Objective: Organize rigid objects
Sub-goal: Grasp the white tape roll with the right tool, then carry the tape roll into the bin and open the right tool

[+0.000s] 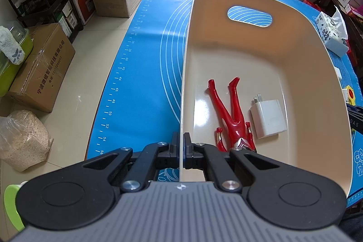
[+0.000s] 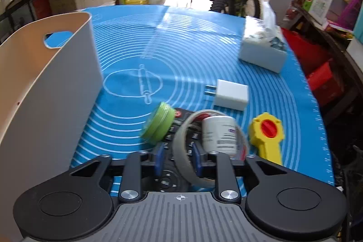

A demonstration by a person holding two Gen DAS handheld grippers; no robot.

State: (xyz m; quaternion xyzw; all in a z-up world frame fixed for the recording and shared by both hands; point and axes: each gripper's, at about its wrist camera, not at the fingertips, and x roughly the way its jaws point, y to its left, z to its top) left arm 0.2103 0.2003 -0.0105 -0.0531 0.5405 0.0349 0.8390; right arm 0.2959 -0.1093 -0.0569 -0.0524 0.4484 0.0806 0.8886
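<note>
Our left gripper [image 1: 181, 146] pinches the bin [image 1: 267, 56] wall, while our right gripper [image 2: 179, 160], half-open, straddles the remote [image 2: 181, 146] lying lengthwise ahead.

A table covered by a blue silicone baking mat [image 2: 192, 44], printed with white rings and a rolling-pin outline, carries everything. A beige plastic bin [image 1: 301, 74] with a handle slot stands on its left part. On the right side lie a pack of tissues [image 2: 263, 47], a white charger plug [image 2: 231, 94], a yellow toy with a red knob [image 2: 267, 135], a green spool [image 2: 158, 125], a white bottle [image 2: 219, 133] and a black remote control [image 2: 181, 128] under a clear ring
</note>
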